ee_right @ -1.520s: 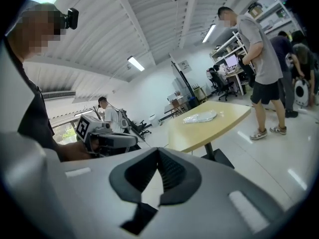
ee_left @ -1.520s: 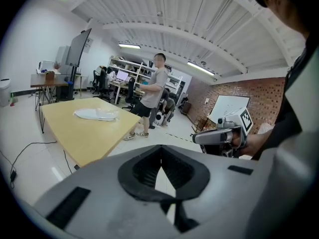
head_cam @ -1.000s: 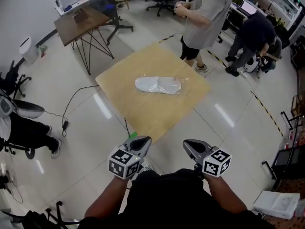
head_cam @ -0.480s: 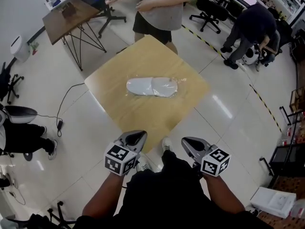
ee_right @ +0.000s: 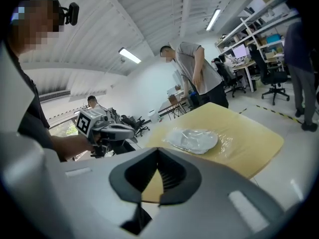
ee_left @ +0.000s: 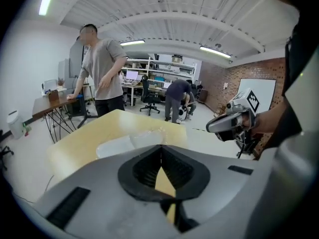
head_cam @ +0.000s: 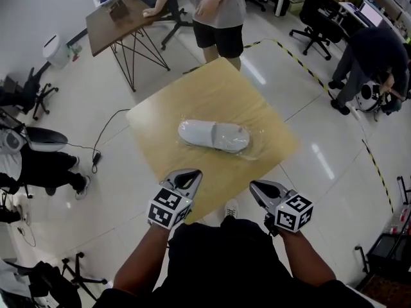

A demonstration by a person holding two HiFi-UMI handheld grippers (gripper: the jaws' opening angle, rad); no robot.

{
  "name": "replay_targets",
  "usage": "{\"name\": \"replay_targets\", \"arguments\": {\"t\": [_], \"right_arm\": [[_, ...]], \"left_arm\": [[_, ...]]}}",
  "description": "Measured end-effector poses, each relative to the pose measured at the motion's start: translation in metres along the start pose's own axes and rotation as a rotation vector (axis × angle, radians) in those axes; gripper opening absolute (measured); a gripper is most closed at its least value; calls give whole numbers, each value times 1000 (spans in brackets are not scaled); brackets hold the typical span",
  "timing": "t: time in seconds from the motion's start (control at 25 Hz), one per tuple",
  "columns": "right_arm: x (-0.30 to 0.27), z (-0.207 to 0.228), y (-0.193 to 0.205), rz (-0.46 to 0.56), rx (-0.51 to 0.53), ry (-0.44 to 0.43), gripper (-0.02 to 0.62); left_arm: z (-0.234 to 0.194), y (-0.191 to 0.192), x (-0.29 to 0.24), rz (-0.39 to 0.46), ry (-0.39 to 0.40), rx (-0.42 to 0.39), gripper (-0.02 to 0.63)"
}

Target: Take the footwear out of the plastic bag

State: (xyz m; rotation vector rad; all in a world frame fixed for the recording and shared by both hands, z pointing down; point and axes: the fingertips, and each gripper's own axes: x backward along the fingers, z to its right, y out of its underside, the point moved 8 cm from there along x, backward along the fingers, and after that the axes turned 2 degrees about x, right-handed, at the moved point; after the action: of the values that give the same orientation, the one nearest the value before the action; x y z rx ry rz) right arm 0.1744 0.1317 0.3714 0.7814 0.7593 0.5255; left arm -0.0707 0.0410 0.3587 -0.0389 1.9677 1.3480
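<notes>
On the counter (head_cam: 154,117) at twelve o'clock the slipper (head_cam: 212,135) lies in its plastic bag (head_cam: 252,147), and the left gripper (head_cam: 187,174) and right gripper (head_cam: 257,186), jaws pressed together and empty, are closer now, nearly in reach.

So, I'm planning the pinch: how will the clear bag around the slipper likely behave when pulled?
The plastic bag looks thin and crinkled, so probably floppy and slippery. The slipper inside looks flat and light, so a pull may drag both across the table.
</notes>
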Motion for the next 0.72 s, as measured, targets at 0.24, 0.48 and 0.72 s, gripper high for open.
{"name": "replay_targets", "arguments": {"t": [0.24,0.48,0.72], "right_arm": [[-15,51,-6,-50,-16,-53,2],[-31,88,-15,-56,-59,-25,2],[-45,92,-6,-97,-71,-5,2]], "left_arm": [[-42,-23,-43,-86,-136,-121,17],[-103,-28,-109,-220,-121,-222,113],[-140,-10,-157,-283,-50,-264,150]]}}
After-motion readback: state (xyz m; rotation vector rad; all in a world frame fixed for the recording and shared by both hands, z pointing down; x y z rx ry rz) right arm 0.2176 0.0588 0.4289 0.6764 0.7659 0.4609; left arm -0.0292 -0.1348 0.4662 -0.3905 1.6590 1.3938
